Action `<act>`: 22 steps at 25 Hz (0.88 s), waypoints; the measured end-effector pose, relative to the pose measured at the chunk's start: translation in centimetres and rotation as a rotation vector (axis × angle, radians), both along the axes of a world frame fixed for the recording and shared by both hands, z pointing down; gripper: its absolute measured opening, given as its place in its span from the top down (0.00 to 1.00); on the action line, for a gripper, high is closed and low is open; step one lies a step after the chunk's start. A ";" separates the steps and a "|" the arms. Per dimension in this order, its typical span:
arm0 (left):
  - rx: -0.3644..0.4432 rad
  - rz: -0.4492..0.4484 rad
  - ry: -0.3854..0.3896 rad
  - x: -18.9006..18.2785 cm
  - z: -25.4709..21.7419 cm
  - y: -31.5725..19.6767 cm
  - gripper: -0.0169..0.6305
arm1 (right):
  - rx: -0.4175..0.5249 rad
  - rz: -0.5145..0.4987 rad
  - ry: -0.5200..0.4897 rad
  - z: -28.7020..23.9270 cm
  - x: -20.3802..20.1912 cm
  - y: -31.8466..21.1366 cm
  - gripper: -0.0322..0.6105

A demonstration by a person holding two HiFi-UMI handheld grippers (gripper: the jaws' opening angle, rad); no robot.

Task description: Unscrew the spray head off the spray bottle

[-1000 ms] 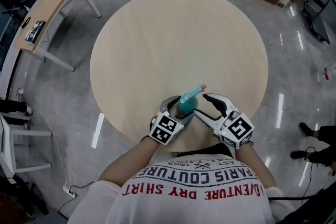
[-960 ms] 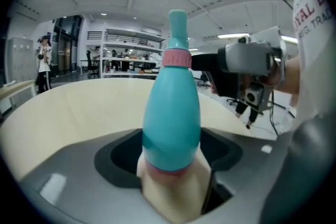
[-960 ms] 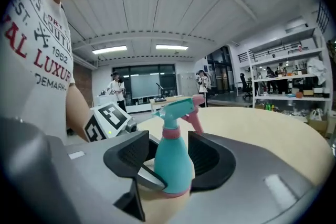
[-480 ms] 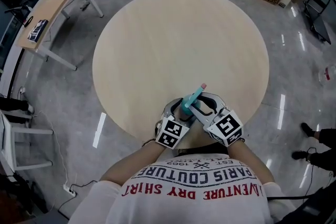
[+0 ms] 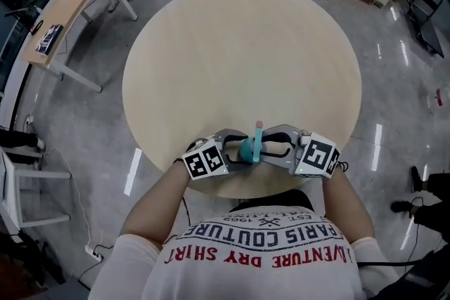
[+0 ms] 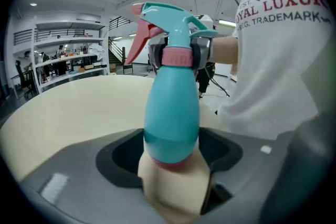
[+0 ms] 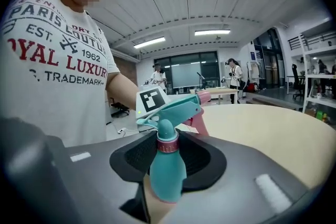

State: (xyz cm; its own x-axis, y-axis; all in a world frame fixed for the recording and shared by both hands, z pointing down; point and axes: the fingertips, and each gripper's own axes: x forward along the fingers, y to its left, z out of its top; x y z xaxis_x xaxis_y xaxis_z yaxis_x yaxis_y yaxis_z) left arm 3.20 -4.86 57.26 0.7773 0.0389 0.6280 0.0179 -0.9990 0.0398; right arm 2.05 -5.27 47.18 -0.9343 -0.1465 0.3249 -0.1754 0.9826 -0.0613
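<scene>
Left hand-held gripper (image 5: pixel 238 149) clamped the teal body of the spray bottle (image 6: pixel 172 113) low down, jaws spread wide around it, evidently to keep the body from turning. Opposite it, the right hand-held gripper (image 5: pixel 266 145) had just been closing and sat narrower on the pink collar (image 6: pixel 176 56) beneath the spray head (image 6: pixel 168 21), where a twist would loosen the thread. The bottle stood upright between them at the near edge of the round worktop (image 5: pixel 239 46), close to the person, probably for leverage. The head was not yet off.
</scene>
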 end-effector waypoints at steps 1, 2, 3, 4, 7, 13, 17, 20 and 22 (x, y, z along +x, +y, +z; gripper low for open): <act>-0.007 -0.014 0.006 0.0 0.0 -0.1 0.47 | 0.002 0.010 -0.006 -0.1 0.1 -0.2 0.74; -0.017 -0.039 0.021 0.0 0.0 -0.1 0.47 | 0.006 0.032 -0.012 -0.1 0.1 -0.4 0.74; -0.029 -0.070 0.041 0.0 -0.1 -0.2 0.47 | 0.012 0.064 -0.015 -0.1 0.2 -0.6 0.74; -0.038 -0.105 0.062 0.0 -0.1 -0.2 0.47 | 0.016 0.103 -0.014 0.0 0.3 -0.9 0.70; -0.034 -0.223 0.102 0.2 0.0 -0.4 0.47 | 0.005 0.237 -0.024 0.2 0.7 -1.1 0.60; 0.008 -0.487 0.109 1.5 -0.3 -2.0 0.47 | -0.003 0.586 -0.067 -0.8 2.5 -3.3 0.63; 0.017 -0.631 0.094 2.2 -0.3 -3.0 0.47 | 0.022 0.707 -0.048 -0.7 2.7 -4.3 0.64; 0.009 -0.665 0.105 2.9 -0.4 -3.1 0.47 | 0.017 0.756 -0.038 -0.4 3.1 -4.8 0.72; 0.008 -0.653 0.114 3.0 -0.3 -3.1 0.47 | 0.016 0.747 -0.042 -0.3 3.3 -4.9 0.73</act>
